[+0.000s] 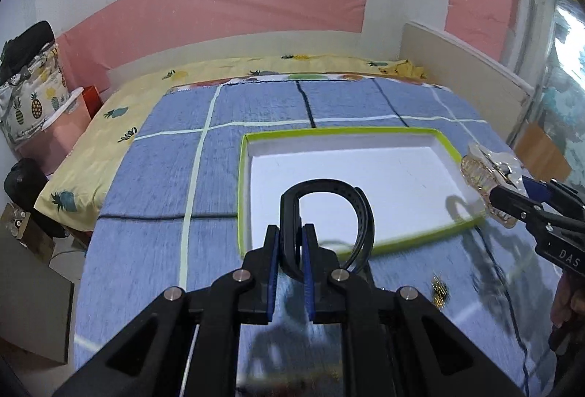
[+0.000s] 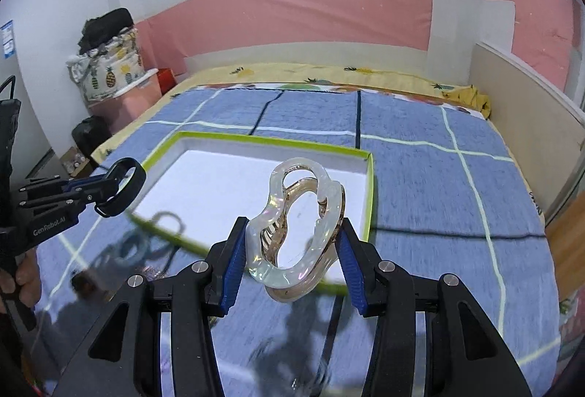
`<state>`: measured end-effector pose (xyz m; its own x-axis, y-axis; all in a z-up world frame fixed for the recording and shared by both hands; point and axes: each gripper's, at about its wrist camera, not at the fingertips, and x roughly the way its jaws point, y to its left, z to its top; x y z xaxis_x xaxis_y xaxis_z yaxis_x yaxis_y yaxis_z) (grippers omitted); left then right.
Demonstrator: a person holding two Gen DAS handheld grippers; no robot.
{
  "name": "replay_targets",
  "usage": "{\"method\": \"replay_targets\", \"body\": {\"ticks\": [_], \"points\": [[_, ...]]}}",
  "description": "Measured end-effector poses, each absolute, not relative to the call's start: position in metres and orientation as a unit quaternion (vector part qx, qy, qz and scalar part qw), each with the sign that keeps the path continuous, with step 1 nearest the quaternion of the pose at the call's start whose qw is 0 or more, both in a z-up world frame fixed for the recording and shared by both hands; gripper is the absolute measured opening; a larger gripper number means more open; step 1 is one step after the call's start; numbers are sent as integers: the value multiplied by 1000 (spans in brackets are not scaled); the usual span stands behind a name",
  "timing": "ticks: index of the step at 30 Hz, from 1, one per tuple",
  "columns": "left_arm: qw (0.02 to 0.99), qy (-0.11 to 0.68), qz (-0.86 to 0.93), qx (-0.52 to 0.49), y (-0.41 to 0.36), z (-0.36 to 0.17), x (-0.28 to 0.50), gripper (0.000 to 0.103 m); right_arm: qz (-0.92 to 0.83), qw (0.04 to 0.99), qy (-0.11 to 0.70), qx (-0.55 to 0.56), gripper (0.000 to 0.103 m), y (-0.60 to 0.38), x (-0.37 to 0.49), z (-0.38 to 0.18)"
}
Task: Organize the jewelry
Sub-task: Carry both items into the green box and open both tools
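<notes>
1. Black strap: your left gripper (image 1: 291, 247) is clamped on a black wristband (image 1: 329, 214), held above the near edge of the green-rimmed tray (image 1: 243, 177).
2. Translucent plastic: your right gripper (image 2: 290, 250) pinches an iridescent hair claw (image 2: 296, 225) by its sides, raised over the tray's near right corner.
3. Progress: the tray's white floor shows nothing on it, so by this view no piece is stored yet; both held items remain to be set down.
4. Left on the blue checked blanket (image 1: 164, 177): a small gold piece (image 1: 440, 291) near the tray's front edge.
5. Obstruction: each gripper approaches the same tray from opposite sides; you risk crowding one another. The raised rim must be cleared.
</notes>
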<state>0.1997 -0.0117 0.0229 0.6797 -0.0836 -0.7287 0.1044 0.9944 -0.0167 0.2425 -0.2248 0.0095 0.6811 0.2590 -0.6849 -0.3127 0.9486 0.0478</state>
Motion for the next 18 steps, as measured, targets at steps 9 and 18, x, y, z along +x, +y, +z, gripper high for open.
{"method": "replay_targets", "body": {"ticks": [9,18], "points": [[905,423,-34,24,-16,-1,264,13,144,903,403,-39,48,-222,304,-18],[890,455,-8,35,-19,-24,293,13,128,896,422,-50,49,-220,323,-32]]}}
